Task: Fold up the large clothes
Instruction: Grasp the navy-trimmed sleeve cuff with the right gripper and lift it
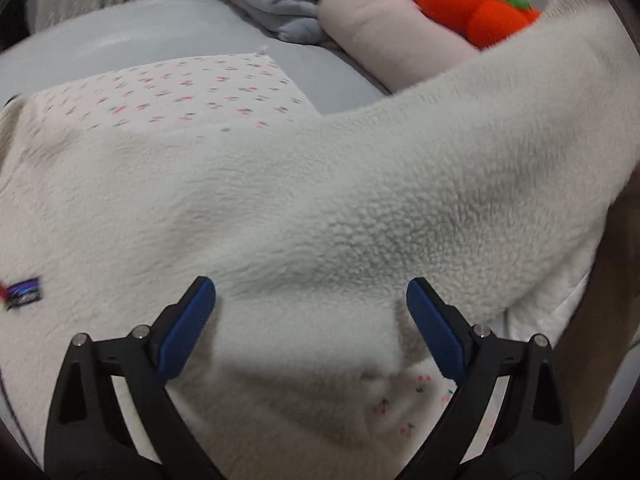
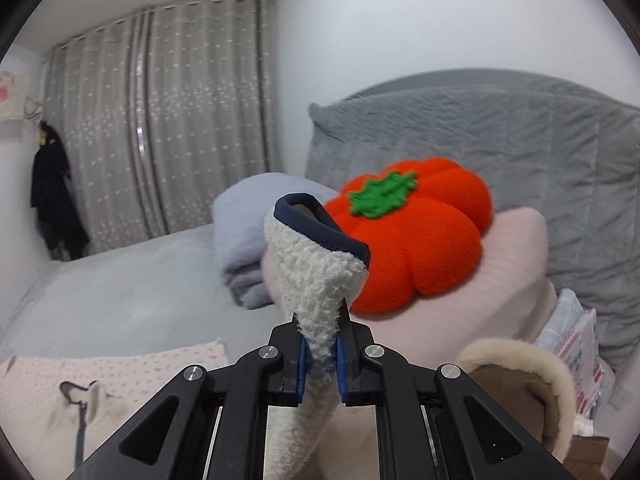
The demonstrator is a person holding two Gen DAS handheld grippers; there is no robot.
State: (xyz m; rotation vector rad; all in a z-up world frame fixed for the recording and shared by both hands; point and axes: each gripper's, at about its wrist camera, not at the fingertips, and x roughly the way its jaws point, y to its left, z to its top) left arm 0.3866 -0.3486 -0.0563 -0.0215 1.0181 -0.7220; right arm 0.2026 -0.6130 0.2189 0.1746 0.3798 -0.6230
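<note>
A home bedroom: bed [image 2: 120,300], grey pillow [image 2: 500,152], drawn curtains [image 2: 160,128], folded blanket [image 2: 244,240].

The left gripper [image 1: 311,298] has matte black linkage arms with triangular cut-outs, silver round-headed screws at the joints, and long blue pads [image 1: 186,328] on its fingers. The right gripper [image 2: 320,364] is built alike: black struts, four silver screws across the top, and narrow blue pads [image 2: 301,368].

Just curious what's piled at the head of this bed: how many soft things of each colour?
Orange pumpkin cushion: 1
Pink pillow: 1
Lavender folded blanket: 1
Grey quilted pillow: 1
Total: 4
</note>
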